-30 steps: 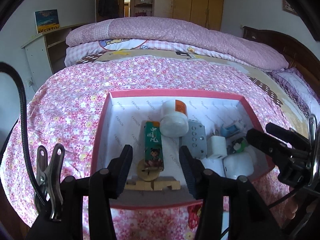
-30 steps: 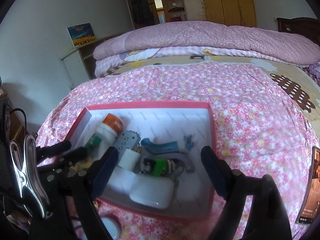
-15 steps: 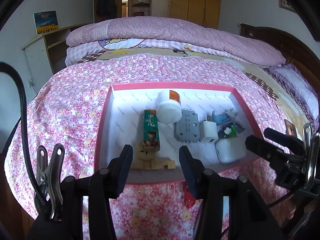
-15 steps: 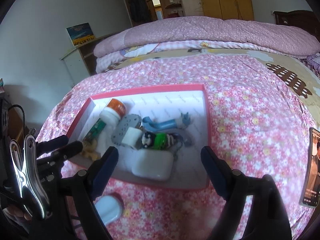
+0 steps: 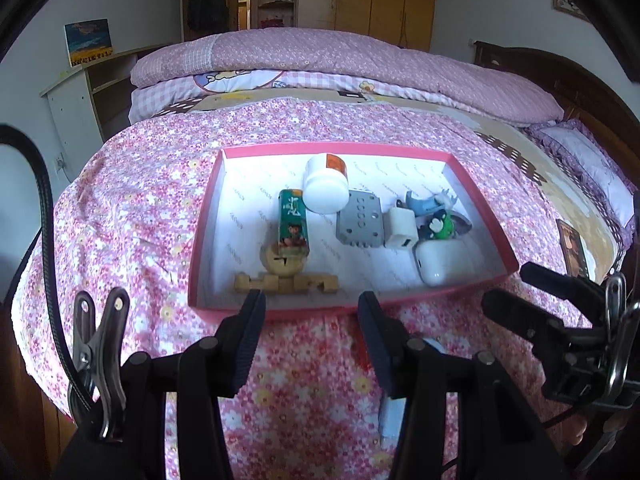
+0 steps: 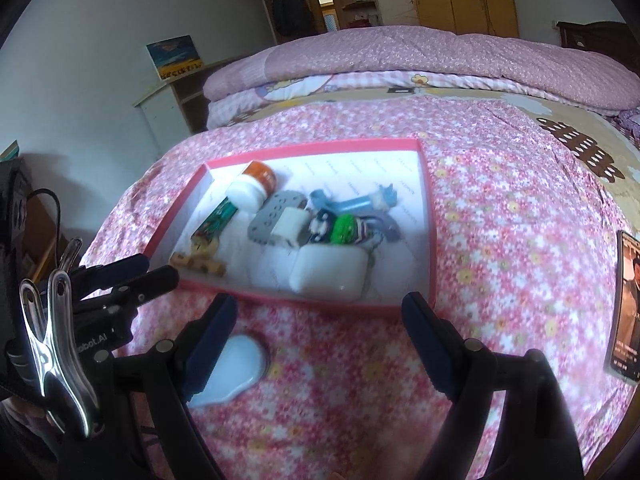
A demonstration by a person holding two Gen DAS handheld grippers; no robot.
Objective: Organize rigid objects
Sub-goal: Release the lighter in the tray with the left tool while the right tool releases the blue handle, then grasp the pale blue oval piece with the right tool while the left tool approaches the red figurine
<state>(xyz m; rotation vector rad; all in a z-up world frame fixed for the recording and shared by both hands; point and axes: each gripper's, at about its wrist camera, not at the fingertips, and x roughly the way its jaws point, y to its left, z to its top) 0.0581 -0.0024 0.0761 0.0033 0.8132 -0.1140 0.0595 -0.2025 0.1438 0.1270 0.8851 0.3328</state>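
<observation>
Hovering before pink tray (image 5: 208, 216) on floral bedspread (image 5: 132, 200): left gripper (image 5: 310, 312), right gripper (image 6: 320, 320), both agape, holding nothing.

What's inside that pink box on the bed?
The pink box holds a white jar, green tube, wooden puzzle, grey plate, charger, toys, white case. Anything beneath them is hidden.

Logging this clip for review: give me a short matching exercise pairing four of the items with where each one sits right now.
Things:
1. white earbud case
2. wooden puzzle pieces
3. pale blue oval object
4. photo card

Places:
A. on the bedspread, far out to the right of the box
B. in the pink box, near-left corner
C. in the box, against the near wall toward the right
D. on the bedspread, outside the box on its near side

Pairs: 1-C, 2-B, 3-D, 4-A
</observation>
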